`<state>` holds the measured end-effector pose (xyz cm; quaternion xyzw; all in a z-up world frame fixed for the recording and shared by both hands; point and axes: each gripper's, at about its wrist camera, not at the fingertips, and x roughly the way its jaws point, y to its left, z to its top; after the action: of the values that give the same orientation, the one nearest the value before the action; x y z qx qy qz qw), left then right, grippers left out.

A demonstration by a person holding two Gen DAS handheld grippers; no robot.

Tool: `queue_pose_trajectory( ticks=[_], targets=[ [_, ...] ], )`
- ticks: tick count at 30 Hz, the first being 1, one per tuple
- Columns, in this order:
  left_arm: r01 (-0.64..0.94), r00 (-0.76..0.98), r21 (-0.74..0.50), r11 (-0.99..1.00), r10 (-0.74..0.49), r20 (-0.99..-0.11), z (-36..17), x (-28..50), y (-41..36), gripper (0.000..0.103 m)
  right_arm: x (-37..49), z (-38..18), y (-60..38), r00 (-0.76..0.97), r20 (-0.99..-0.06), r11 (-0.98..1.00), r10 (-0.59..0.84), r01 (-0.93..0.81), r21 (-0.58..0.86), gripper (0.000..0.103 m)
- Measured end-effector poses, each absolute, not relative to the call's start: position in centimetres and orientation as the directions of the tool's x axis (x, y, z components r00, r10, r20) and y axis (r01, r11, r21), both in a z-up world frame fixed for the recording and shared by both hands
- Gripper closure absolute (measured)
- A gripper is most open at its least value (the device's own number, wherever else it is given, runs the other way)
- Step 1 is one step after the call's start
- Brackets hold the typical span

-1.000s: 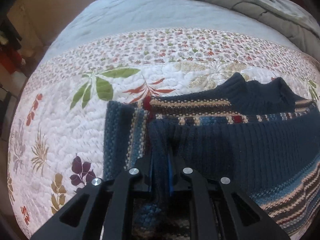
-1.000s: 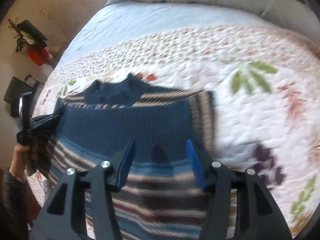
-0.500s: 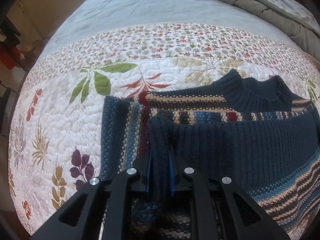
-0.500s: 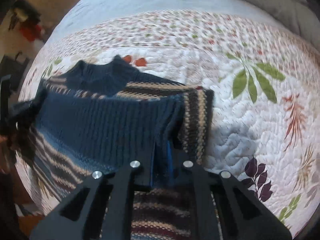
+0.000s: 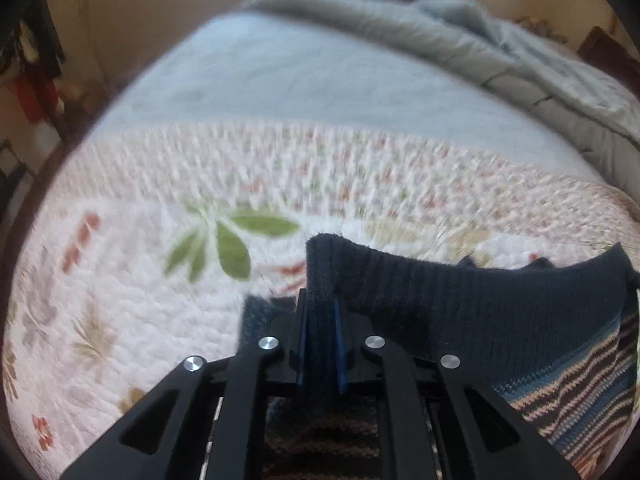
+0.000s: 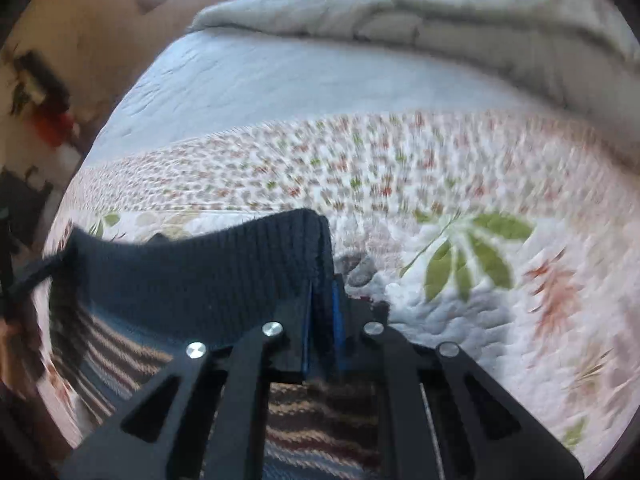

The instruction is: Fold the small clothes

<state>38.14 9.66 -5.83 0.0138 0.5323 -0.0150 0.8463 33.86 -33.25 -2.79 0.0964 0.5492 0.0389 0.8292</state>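
A small navy knit sweater [image 5: 500, 316] with striped bands hangs lifted off the floral quilt [image 5: 120, 300]. My left gripper [image 5: 320, 312] is shut on the left corner of its ribbed hem. In the right wrist view the same sweater [image 6: 192, 280] stretches left from my right gripper [image 6: 322, 300], which is shut on the hem's right corner. The ribbed hem sags between the two grips, and the striped body [image 6: 312, 420] drapes below. The neck and sleeves are hidden behind the raised hem.
The floral quilt [image 6: 500, 340] covers the near part of the bed, with a pale blue sheet [image 5: 280, 76] beyond it. A rumpled grey comforter [image 5: 500, 56] lies at the far side. Dark furniture and red items [image 6: 52, 120] stand by the wall at left.
The right gripper came down open over the hem and shut on its corner. Both grippers then lifted the hem off the sweater's body, so the collar and upper stripes are now hidden.
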Motion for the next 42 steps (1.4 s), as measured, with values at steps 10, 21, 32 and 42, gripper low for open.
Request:
queue_pose_trajectory(
  ticks=[10,21,32,42],
  targets=[
    [0.1,0.396,0.227,0.969,0.17,-0.902,-9.6,37.5,7.0,0.045,34.2,-7.6,-33.6,0.316,-0.94,0.983,0.132,0.077,0.164,0.075],
    [0.14,0.434,0.0,0.99,-0.062,-0.899,-3.5,30.2,6.4,0.034,25.0,-1.9,-34.9,0.306,-0.935,0.979,0.18,0.037,0.2,0.062],
    [0.167,0.417,0.004,0.986,-0.067,-0.906,-5.0,22.0,-0.6,0.036,18.7,-1.1,-32.0,0.336,-0.932,0.99,0.136,-0.006,0.143,0.054],
    [0.192,0.423,0.027,0.981,-0.058,-0.904,-5.8,19.7,-2.2,0.034,16.7,-5.6,-34.0,0.215,-0.947,0.97,0.24,-0.01,0.243,0.078]
  ],
)
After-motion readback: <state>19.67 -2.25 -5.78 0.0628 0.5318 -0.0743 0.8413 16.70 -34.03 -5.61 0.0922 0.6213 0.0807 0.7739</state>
